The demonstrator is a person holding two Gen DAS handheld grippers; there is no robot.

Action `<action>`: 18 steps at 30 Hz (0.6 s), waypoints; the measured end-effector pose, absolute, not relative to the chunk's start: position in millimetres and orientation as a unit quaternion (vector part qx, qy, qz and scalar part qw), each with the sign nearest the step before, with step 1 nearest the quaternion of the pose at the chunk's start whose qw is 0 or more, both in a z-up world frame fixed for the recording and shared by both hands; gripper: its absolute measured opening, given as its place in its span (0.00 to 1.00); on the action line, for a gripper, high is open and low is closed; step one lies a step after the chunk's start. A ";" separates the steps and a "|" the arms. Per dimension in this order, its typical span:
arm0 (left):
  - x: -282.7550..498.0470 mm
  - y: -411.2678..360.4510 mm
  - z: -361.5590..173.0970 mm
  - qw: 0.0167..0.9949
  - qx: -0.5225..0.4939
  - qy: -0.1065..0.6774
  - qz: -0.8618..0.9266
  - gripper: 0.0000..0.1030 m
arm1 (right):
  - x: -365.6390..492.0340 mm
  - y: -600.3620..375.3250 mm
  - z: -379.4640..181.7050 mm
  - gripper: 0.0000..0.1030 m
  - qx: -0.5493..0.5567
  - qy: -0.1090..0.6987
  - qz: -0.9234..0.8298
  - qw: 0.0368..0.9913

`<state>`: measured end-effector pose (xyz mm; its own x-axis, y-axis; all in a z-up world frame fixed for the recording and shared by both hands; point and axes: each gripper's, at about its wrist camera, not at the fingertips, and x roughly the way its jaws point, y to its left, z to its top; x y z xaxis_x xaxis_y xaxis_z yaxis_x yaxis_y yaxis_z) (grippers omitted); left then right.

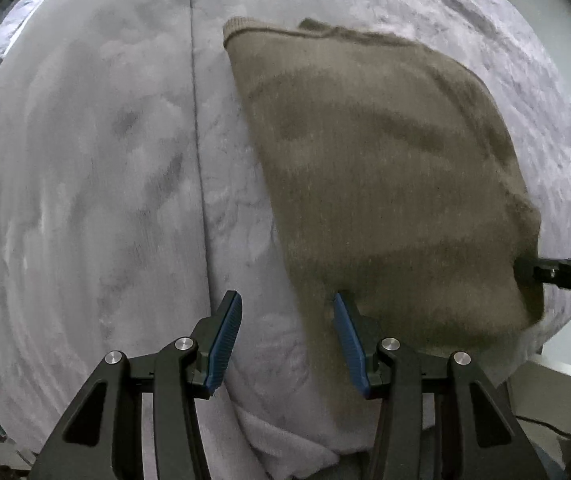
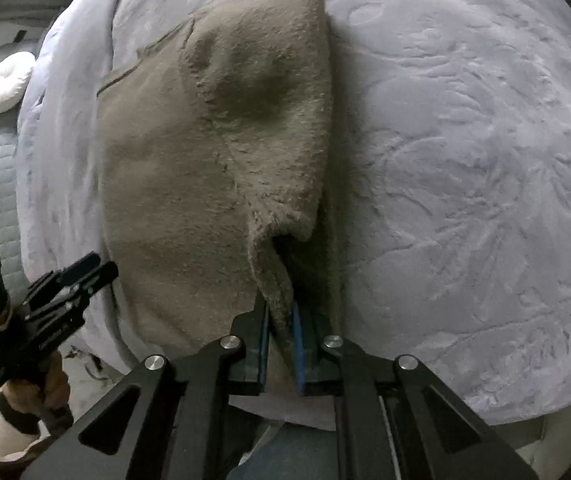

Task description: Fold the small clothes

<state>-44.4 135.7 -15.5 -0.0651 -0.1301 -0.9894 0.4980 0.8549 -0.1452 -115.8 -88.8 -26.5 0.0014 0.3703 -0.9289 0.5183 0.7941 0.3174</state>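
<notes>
A: Olive knit garment (image 1: 385, 184) lies on the grey plush blanket (image 1: 85, 200) near its front edge. My right gripper (image 2: 279, 316) is clenched on its near edge.

B: And your left?

A: Left gripper (image 1: 287, 312) is released, holding nothing, at the garment's side. I reckon a thin pinch could slip, or drag the blanket along.

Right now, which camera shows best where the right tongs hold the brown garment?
The right wrist view: the right tongs pinch the brown garment near its edge. The left wrist view shows only their black tip at the garment's right edge.
</notes>
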 end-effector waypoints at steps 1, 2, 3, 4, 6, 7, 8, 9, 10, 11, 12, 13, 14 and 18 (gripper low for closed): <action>-47.4 136.2 -16.3 0.667 0.136 0.694 -0.235 0.48 | -116.8 -89.1 -25.0 0.11 0.315 0.704 -0.062 0.634; -50.3 136.8 -17.0 0.663 0.137 0.697 -0.236 0.48 | -117.4 -87.8 -24.1 0.11 0.314 0.704 -0.064 0.634; -52.9 137.3 -18.4 0.659 0.137 0.700 -0.240 0.48 | -117.7 -87.4 -22.6 0.11 0.310 0.705 -0.067 0.634; -55.0 138.0 -19.8 0.654 0.134 0.704 -0.242 0.48 | -118.0 -87.3 -22.3 0.11 0.306 0.707 -0.069 0.634; -60.4 139.6 -26.3 0.638 0.122 0.718 -0.249 0.48 | -119.2 -81.9 -20.8 0.11 0.292 0.712 -0.073 0.635; -62.7 140.5 -30.1 0.631 0.117 0.726 -0.249 0.48 | -116.8 -75.3 -22.1 0.11 0.283 0.715 -0.075 0.635; -64.7 141.3 -33.2 0.626 0.111 0.730 -0.250 0.48 | -118.3 -71.9 -24.0 0.11 0.273 0.719 -0.079 0.634; -65.7 141.3 -35.0 0.624 0.109 0.732 -0.250 0.48 | -121.2 -71.2 -25.5 0.11 0.266 0.723 -0.081 0.633; -66.9 142.2 -36.1 0.624 0.106 0.732 -0.250 0.48 | -124.0 -70.6 -26.9 0.11 0.261 0.726 -0.083 0.631; -67.7 143.0 -36.7 0.624 0.104 0.732 -0.251 0.48 | -128.5 -70.4 -29.2 0.11 0.256 0.729 -0.085 0.629; -68.3 143.9 -37.1 0.624 0.102 0.733 -0.251 0.48 | -132.5 -68.6 -30.8 0.11 0.254 0.732 -0.085 0.627; -68.2 144.1 -37.2 0.623 0.100 0.734 -0.251 0.48 | -134.7 -68.0 -31.4 0.11 0.252 0.734 -0.086 0.625; -68.2 144.4 -37.2 0.623 0.099 0.734 -0.251 0.48 | -136.8 -67.4 -31.2 0.11 0.252 0.734 -0.086 0.624; -69.2 146.7 -38.3 0.624 0.101 0.733 -0.250 0.48 | -140.3 -66.7 -32.8 0.11 0.255 0.735 -0.087 0.623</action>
<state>-69.2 146.7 -38.3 -0.2014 -0.1636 -0.9658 0.4611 0.8540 -0.2408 -140.3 -66.7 -32.8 -0.0943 0.2664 -0.9592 0.4837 0.8544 0.1897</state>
